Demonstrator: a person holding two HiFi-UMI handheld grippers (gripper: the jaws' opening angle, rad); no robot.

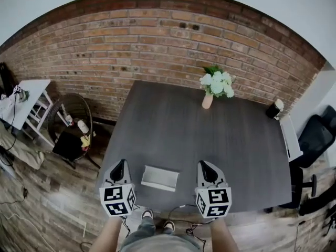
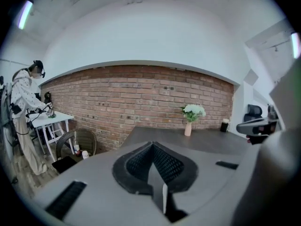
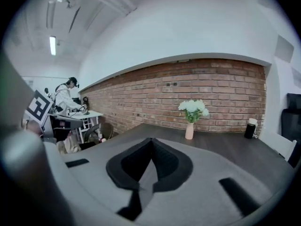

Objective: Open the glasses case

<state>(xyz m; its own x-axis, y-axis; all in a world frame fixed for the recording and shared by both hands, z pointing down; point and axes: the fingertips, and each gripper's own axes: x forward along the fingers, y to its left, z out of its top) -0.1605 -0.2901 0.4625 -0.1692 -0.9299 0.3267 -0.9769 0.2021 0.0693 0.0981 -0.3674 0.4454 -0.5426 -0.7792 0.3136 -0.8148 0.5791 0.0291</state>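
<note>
The glasses case [image 1: 160, 177] is seen on the near side of the table [image 1: 210, 135], between both grippers; the left gripper [image 1: 119, 165] and right gripper [image 1: 205, 166] are shut tight, nothing held; the case looks shut, so opening seems not yet begun; next, jaws must be spread and the case gripped.
</note>
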